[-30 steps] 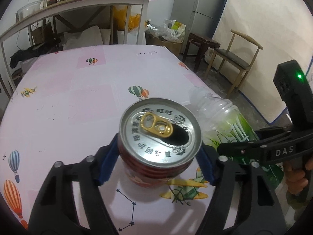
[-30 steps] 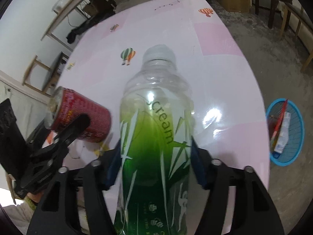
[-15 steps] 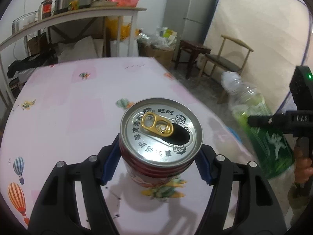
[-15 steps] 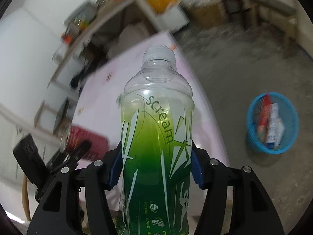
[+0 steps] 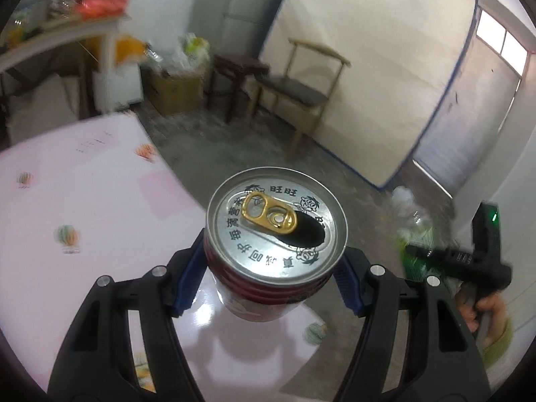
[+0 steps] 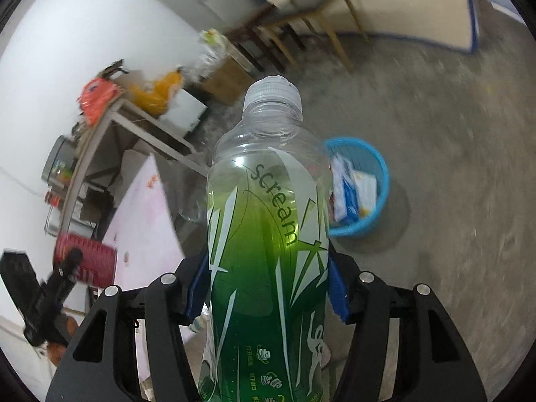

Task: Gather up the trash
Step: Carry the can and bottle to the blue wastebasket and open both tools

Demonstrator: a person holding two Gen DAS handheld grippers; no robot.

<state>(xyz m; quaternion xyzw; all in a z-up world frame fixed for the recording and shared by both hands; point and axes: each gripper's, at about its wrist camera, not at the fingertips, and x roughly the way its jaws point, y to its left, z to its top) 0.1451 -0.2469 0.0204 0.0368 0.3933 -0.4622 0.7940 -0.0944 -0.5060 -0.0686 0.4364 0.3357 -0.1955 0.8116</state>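
A: Risks near the blue basket (image 6: 380, 181)?

B: The bottle (image 6: 264, 234) is tall — it may strike the rim and bounce out.

A: Grips?

B: Right gripper (image 6: 266, 288) clamps the bottle mid-body, just beside the basket. Left gripper (image 5: 271, 278) clamps the can (image 5: 276, 234) — over the table (image 5: 83, 201) edge, farther off.
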